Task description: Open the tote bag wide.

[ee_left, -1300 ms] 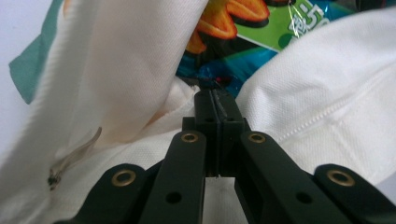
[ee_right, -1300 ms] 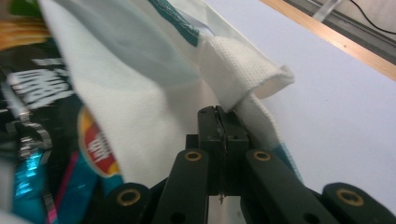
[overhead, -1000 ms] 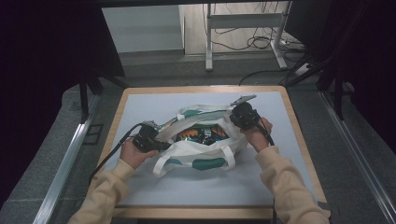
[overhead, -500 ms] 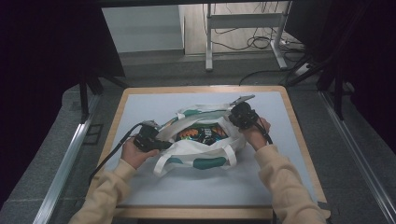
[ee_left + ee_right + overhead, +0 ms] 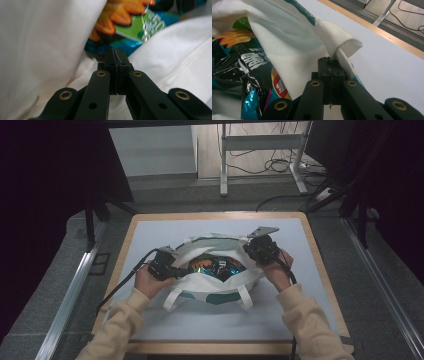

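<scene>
At the middle of the tabletop lies one white bag, snack packets inside. Your left gripper and right gripper each pinch its rim, jaws pressed together on cloth.

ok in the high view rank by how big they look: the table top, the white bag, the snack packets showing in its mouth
1. table top
2. white bag
3. snack packets, partly hidden by the bag's cloth, so judged on the showing part alone.
</scene>
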Demonstrator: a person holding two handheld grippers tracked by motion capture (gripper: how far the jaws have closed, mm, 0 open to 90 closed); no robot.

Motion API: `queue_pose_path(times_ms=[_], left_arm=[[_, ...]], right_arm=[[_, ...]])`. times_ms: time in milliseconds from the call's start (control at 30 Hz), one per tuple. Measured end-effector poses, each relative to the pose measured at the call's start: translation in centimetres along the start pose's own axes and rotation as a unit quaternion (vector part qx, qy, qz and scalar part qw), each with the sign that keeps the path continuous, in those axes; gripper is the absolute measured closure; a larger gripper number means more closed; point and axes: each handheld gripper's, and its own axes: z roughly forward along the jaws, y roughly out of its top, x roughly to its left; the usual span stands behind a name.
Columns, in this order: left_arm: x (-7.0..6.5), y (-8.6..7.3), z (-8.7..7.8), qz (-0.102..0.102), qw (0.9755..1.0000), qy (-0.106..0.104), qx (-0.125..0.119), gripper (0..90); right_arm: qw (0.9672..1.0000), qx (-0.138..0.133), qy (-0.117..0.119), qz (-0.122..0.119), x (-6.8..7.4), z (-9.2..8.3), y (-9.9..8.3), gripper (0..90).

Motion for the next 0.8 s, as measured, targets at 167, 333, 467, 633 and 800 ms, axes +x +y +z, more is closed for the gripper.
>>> queue_pose_path(times_ms=[167,333,467,633,800], left_arm=[[-0.3,-0.6,0.1,0.014,0.9996,-0.017,0.019,90.0],[-1.0,-1.1,0.2,0.029,0.9984,-0.033,0.035,90.0],[-1.4,-1.6,0.5,0.031,0.9978,-0.042,0.041,90.0],[-0.8,-1.9,0.5,0.018,0.9978,-0.057,0.027,90.0],[-0.7,-1.4,-1.0,0.021,0.9983,-0.046,-0.028,88.8]], right_arm=[[0.9998,0.012,-0.003,0.014,-0.5,0.5,-0.3,88.9],[0.9993,0.027,-0.008,0.024,-1.0,1.5,-0.7,88.9],[0.9987,0.035,-0.008,0.037,-1.7,2.3,-1.1,89.0],[0.9986,0.038,-0.010,0.035,-1.6,2.5,-1.2,88.9],[0.9991,0.007,0.004,0.042,-1.4,1.4,-0.8,88.9]])
